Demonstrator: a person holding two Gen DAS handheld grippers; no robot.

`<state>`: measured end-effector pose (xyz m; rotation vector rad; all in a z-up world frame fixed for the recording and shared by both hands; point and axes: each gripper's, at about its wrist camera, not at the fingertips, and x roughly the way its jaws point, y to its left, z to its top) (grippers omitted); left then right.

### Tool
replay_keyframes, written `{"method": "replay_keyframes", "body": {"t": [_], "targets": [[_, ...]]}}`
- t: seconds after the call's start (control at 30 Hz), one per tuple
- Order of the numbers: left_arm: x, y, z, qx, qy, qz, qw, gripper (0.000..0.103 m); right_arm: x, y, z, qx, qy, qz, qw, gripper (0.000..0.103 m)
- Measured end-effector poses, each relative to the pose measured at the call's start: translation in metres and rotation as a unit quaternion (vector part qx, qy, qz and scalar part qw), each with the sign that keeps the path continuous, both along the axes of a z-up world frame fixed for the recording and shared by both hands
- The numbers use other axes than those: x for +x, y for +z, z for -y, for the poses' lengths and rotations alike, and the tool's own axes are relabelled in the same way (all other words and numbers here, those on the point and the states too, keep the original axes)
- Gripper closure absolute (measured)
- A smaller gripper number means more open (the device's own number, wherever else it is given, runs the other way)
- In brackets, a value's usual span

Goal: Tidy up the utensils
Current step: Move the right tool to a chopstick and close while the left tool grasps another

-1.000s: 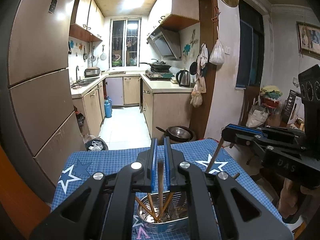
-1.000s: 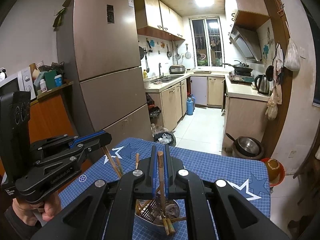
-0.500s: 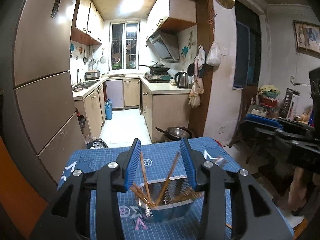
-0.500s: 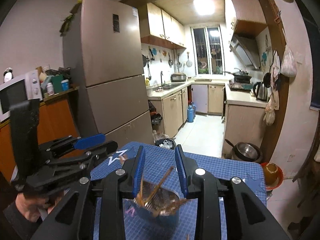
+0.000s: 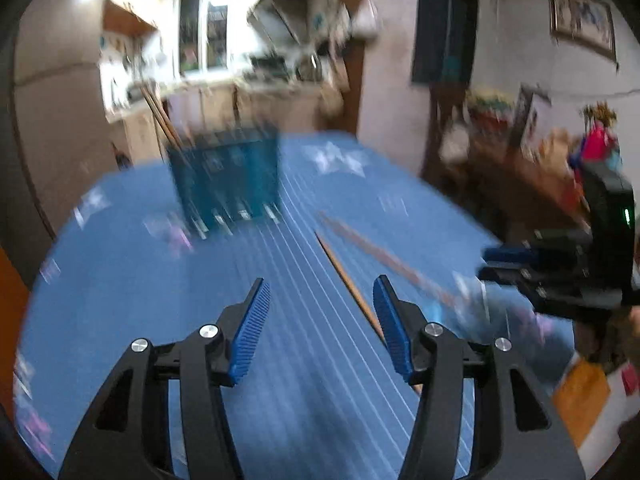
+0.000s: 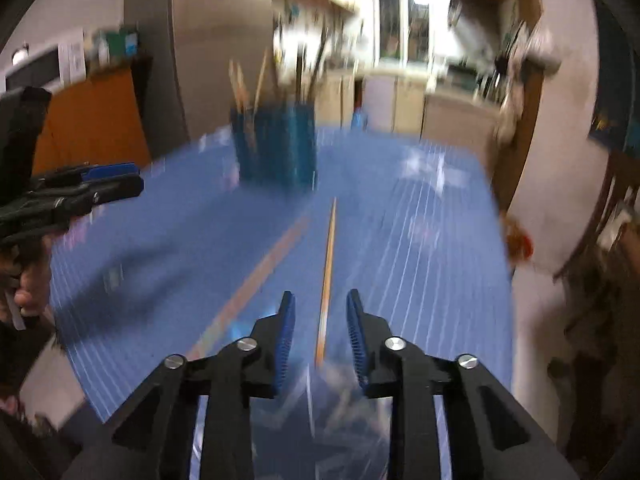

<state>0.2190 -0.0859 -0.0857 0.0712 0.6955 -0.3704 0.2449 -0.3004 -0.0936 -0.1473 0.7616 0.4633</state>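
1. Blue mat (image 5: 120,280): both views now sweep low over it, blurred.
2. Utensil holder (image 5: 224,172): chopsticks dropped in, now stands farther off.
3. Left gripper (image 5: 320,320), right gripper (image 6: 322,328): jaws apart, empty (clamped a second ago).
4. Two loose chopsticks (image 6: 328,272) remain on the mat, likely next.

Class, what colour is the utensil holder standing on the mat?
Blue; the utensil holder shows best in the right wrist view.
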Motion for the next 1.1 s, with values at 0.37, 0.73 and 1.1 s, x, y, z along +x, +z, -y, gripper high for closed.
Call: {"method": "replay_keyframes", "body": {"t": [0.37,0.73,1.1], "targets": [[-0.010,-0.059,0.046,0.018,0.000,-0.061,0.9980,0.053,0.017,-0.036,-0.019,-0.042,0.021,-0.042,0.998,0.077],[-0.023,-0.071,0.065,0.065,0.011,-0.051,0.9965,0.074,0.019,-0.039,-0.023,-0.040,0.016,-0.037,0.998,0.092],[-0.023,-0.069,0.069,0.054,0.022,-0.059,0.9966,0.070,0.026,-0.040,-0.024,-0.031,0.009,-0.042,0.999,0.091]]}}
